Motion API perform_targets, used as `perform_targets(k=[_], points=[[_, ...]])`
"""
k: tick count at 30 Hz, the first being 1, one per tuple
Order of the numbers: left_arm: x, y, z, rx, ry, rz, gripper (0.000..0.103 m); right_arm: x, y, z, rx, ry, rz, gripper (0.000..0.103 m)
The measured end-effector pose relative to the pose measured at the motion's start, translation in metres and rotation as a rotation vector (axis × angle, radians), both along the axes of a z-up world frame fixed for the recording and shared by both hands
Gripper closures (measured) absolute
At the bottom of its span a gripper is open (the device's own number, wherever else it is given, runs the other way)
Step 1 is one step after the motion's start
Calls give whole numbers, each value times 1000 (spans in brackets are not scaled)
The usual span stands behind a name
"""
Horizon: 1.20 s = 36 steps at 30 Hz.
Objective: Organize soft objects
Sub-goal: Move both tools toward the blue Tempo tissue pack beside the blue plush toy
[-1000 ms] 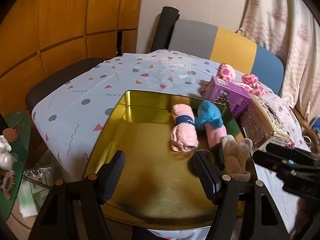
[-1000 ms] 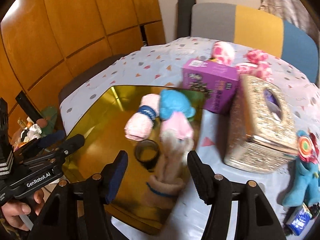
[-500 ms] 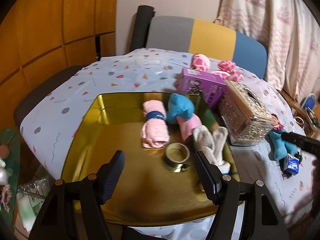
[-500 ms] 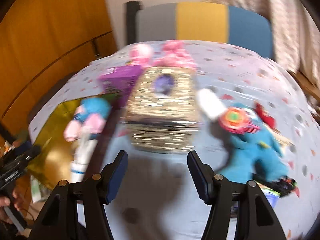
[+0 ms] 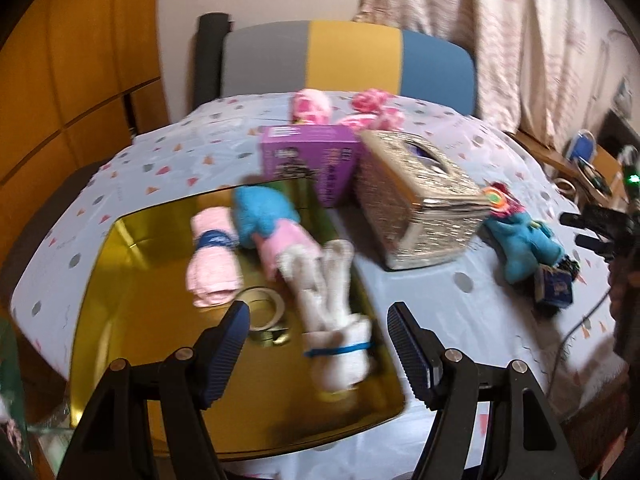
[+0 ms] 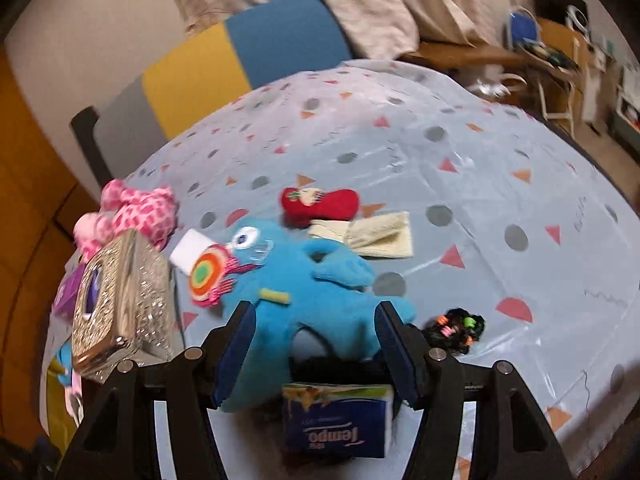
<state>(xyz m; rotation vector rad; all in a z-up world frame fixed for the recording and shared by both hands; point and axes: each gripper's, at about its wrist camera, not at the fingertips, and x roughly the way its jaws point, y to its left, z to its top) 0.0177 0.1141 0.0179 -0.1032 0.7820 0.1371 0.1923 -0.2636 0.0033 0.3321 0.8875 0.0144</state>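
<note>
Here, both grippers, left (image 5: 318, 342) and right (image 6: 312, 344), hung open and empty; one blue plush toy (image 6: 304, 292), one tissue pack (image 6: 336, 420) and one glittery box (image 6: 120, 300) crowded the tablecloth (image 6: 480, 184)

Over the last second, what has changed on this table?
The right gripper swung from the gold tray across to the blue plush toy, jaws open around it, gripping nothing. The left gripper drifted right, empty. The towels and socks in the tray stayed put.

The gold tray (image 5: 120, 280) is blurred, its near edge behind the fingers (image 5: 230, 344).
</note>
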Motion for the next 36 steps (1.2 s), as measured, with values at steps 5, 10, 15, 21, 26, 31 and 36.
perform_targets(k=[5,10,15,21,26,31,36], points=[[11,-31,1,8,11,-87,31,1,-12,-6,60,26,-34,40],[21,-62,-3,8,35,-172,31,-1,-13,-9,77,38,-31,40],[25,-91,-9,15,59,-254,31,-4,-36,-7,155,15,-112,40],[30,-111,-21,3,101,-305,31,-6,-33,-27,259,145,-42,40],[29,-118,-27,-2,117,-332,31,-25,-22,-27,151,163,-36,26],[44,-134,-23,-30,125,-401,28,-48,-49,1,169,67,-112,26],[74,-178,-27,-117,183,-501,20,-63,-72,20,154,16,-156,26]])
